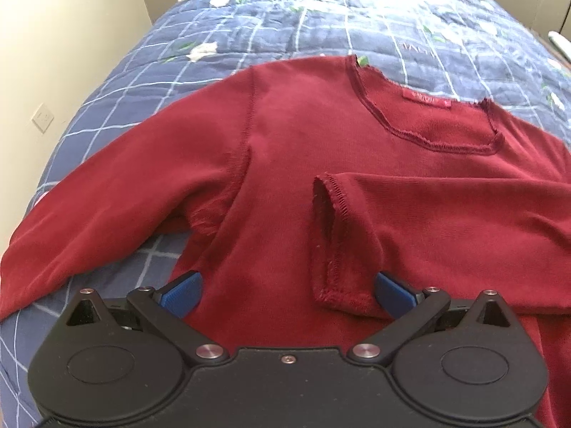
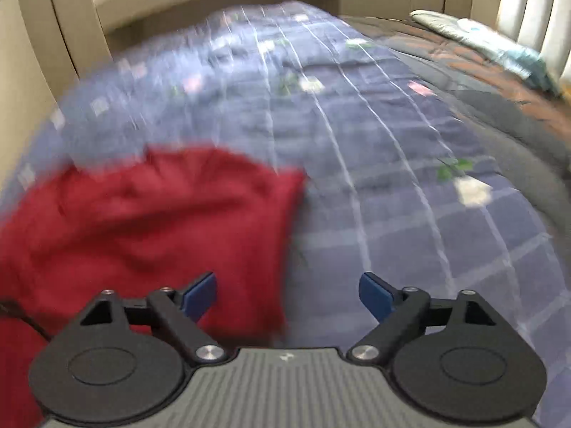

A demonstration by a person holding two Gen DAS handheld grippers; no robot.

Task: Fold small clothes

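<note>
Here, a dark red top point(image 1: 292, 164) lies flat on a quilt point(image 1: 271, 28) of navy cloth with pale grid lines and small flower patches, which covers a bed. In the left wrist view, the quilt's left edge drops away beside a cream wall with a white socket plate point(image 1: 43, 117). The top's 1 sleeve point(image 1: 107, 196) stretches out toward that left edge. Its square neckline point(image 1: 428, 121), with a red label inside, points to the far end of the bed. The other sleeve point(image 1: 446, 221) is folded in from the right across the chest, its cuff point(image 1: 332, 242) open near the middle of the body.

The left gripper point(image 1: 287, 292) hangs over the lower part of the top with its 2 blue pads point(image 1: 180, 294) spread wide apart; only the top's flat cloth shows between them, and the folded cuff lies just beside the right pad.

In the right wrist view, which is blurred, the top point(image 2: 142, 221) fills the left side and bare quilt point(image 2: 410, 196) the right. The right gripper point(image 2: 287, 294) stands spread wide as well, gripping nothing, with the top's edge under its left pad point(image 2: 200, 296). At the far right edge of the bed lies a pale, crumpled cloth point(image 2: 481, 42).
</note>
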